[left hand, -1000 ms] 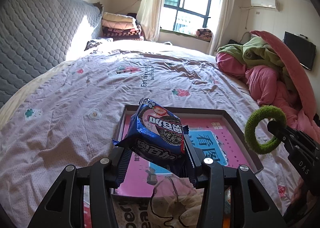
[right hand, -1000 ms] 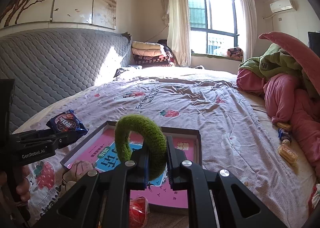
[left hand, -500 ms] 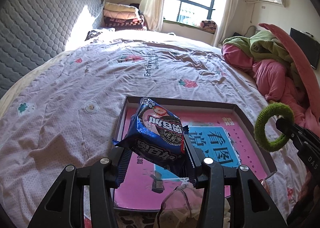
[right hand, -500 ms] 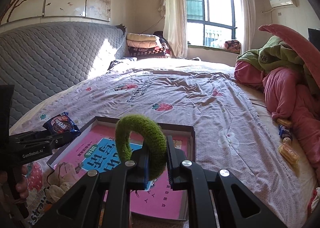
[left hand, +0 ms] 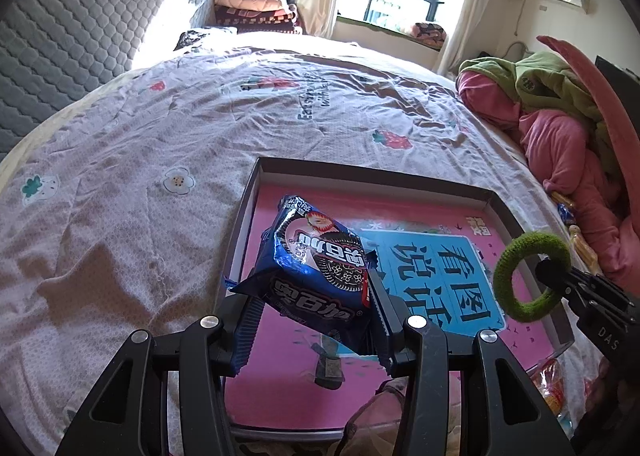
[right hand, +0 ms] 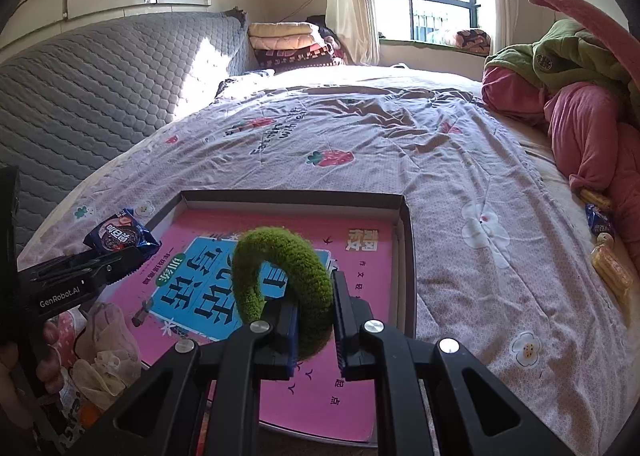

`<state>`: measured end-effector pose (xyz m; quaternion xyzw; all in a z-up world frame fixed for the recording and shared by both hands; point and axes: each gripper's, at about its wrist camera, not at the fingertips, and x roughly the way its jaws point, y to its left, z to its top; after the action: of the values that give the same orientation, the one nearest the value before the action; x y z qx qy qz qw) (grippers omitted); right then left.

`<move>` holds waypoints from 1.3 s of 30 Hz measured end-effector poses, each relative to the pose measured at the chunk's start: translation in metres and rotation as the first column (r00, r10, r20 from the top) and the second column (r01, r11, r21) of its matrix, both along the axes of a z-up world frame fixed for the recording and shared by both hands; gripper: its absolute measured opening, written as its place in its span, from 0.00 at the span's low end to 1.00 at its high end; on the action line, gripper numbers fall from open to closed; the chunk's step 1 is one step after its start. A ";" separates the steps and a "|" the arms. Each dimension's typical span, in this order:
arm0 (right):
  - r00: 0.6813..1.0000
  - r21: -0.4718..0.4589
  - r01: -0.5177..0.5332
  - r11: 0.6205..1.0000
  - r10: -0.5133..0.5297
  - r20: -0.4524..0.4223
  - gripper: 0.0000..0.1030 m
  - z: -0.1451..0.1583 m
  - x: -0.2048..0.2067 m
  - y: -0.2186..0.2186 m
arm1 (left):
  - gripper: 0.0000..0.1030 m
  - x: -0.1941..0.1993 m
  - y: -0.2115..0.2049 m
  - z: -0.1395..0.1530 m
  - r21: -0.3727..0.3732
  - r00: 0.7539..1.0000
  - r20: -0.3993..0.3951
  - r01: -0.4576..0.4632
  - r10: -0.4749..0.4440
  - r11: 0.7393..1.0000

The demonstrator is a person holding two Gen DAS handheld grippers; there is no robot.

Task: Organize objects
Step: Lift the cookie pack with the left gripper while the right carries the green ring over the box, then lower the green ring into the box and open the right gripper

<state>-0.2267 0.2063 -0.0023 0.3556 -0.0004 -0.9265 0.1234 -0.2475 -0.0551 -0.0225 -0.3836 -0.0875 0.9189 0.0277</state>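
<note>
My left gripper [left hand: 310, 308] is shut on a dark blue cookie packet [left hand: 320, 268], which hangs over the left part of a shallow box [left hand: 376, 176] with a pink and blue printed floor. The right gripper [right hand: 314, 316] is shut on a fuzzy green ring [right hand: 280, 288], held upright above the same box [right hand: 292, 198]. In the left wrist view the green ring [left hand: 528, 276] and right gripper [left hand: 560, 284] hover over the box's right edge. The right wrist view shows the cookie packet [right hand: 120, 234] in the left gripper [right hand: 132, 252] at the box's left rim.
The box lies on a bed with a pale floral sheet [left hand: 160, 156]. A pile of pink and green bedding [right hand: 580, 96] fills the right side. Small wrapped snacks [right hand: 608, 256] lie near it. A crumpled net bag [right hand: 104, 352] and other items sit at the box's near left corner.
Both grippers have moved forward and down toward the box, each still holding its object. The box now looks larger and closer in both views.
</note>
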 end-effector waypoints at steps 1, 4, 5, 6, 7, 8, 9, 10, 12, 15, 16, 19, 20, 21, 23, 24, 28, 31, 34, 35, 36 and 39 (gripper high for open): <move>1.000 0.005 -0.002 1.000 0.002 0.010 0.14 -0.002 -0.001 -0.001 | 0.48 -0.001 0.000 -0.002 0.001 1.000 0.007 0.000 0.000 1.000; 0.999 0.026 -0.003 1.000 0.002 0.032 0.14 -0.008 -0.003 -0.003 | 0.48 -0.003 0.000 -0.007 0.004 1.000 0.023 0.001 -0.001 1.000; 0.999 0.029 0.001 1.000 -0.002 0.034 0.14 -0.010 -0.004 -0.003 | 0.48 -0.003 0.000 -0.008 0.006 1.000 0.028 0.003 -0.003 1.000; 0.999 0.032 0.000 0.999 -0.001 0.040 0.14 -0.011 -0.004 -0.003 | 0.48 -0.004 0.001 -0.009 0.006 0.999 0.033 0.008 -0.008 1.000; 0.999 0.037 0.000 0.999 -0.002 0.045 0.14 -0.012 -0.005 -0.003 | 0.48 -0.004 0.001 -0.011 0.003 0.999 0.036 0.007 -0.007 1.000; 0.999 0.044 0.003 0.999 -0.006 0.048 0.14 -0.013 -0.005 -0.003 | 0.48 -0.004 0.002 -0.012 -0.001 0.999 0.041 0.007 -0.007 1.000; 0.999 0.049 0.003 0.999 -0.005 0.052 0.14 -0.014 -0.005 -0.004 | 0.48 -0.005 0.002 -0.013 -0.002 0.999 0.045 0.012 -0.012 1.000; 0.998 0.058 0.004 0.998 -0.007 0.057 0.14 -0.015 -0.005 -0.004 | 0.48 -0.005 0.004 -0.014 -0.004 0.999 0.048 0.017 -0.017 1.000; 0.998 0.066 0.005 0.998 -0.009 0.066 0.14 -0.017 -0.006 -0.005 | 0.48 -0.006 0.005 -0.015 -0.014 0.998 0.054 0.026 -0.025 1.000; 0.997 0.079 0.006 0.997 -0.012 0.077 0.14 -0.019 -0.006 -0.006 | 0.48 -0.007 0.007 -0.019 -0.015 0.997 0.070 0.029 -0.028 0.999; 0.996 0.086 0.005 0.996 -0.013 0.084 0.14 -0.020 -0.007 -0.007 | 0.48 -0.007 0.007 -0.020 -0.014 0.997 0.073 0.030 -0.029 0.999; 0.996 0.094 0.013 0.995 -0.021 0.091 0.14 -0.022 -0.008 -0.005 | 0.48 -0.008 0.006 -0.022 -0.018 0.996 0.085 0.026 -0.025 0.999; 0.995 0.095 0.016 0.995 -0.026 0.096 0.14 -0.022 -0.008 -0.004 | 0.48 -0.008 0.005 -0.023 -0.018 0.996 0.089 0.027 -0.025 0.999; 0.994 0.096 0.019 0.995 -0.029 0.101 0.15 -0.023 -0.008 -0.003 | 0.48 -0.008 0.004 -0.023 -0.016 0.995 0.091 0.028 -0.027 0.999; 0.993 0.100 0.022 0.995 -0.034 0.114 0.17 -0.025 -0.010 -0.003 | 0.49 -0.009 0.004 -0.024 -0.016 0.995 0.094 0.027 -0.026 0.999; 0.993 0.100 0.026 0.995 -0.038 0.116 0.18 -0.026 -0.010 -0.002 | 0.49 -0.009 0.004 -0.024 -0.018 0.995 0.094 0.028 -0.026 0.999; 0.992 0.106 0.034 0.994 -0.046 0.120 0.21 -0.027 -0.011 -0.002 | 0.49 -0.011 0.005 -0.025 -0.021 0.995 0.095 0.031 -0.029 0.999; 0.991 0.118 0.051 0.992 -0.065 0.115 0.31 -0.026 -0.012 0.000 | 0.49 -0.011 0.005 -0.025 -0.025 0.995 0.093 0.034 -0.032 0.999; 0.991 0.122 0.066 0.990 -0.079 0.106 0.36 -0.024 -0.012 0.003 | 0.49 -0.012 0.005 -0.025 -0.023 0.995 0.094 0.036 -0.034 0.999; 0.992 0.122 0.070 0.990 -0.083 0.100 0.37 -0.023 -0.011 0.003 | 0.49 -0.012 0.006 -0.024 -0.024 0.995 0.094 0.038 -0.036 0.999; 0.992 0.120 0.073 0.990 -0.085 0.098 0.40 -0.022 -0.012 0.004 | 0.49 -0.013 0.006 -0.024 -0.025 0.995 0.094 0.039 -0.036 0.999; 0.992 0.109 0.078 0.991 -0.088 0.089 0.44 -0.020 -0.011 0.005 | 0.49 -0.014 0.007 -0.025 -0.024 0.995 0.095 0.039 -0.036 0.999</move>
<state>-0.2375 0.2114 -0.0223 0.4045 0.0278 -0.9118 0.0654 -0.2613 -0.0479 -0.0473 -0.4284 -0.0694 0.9002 0.0358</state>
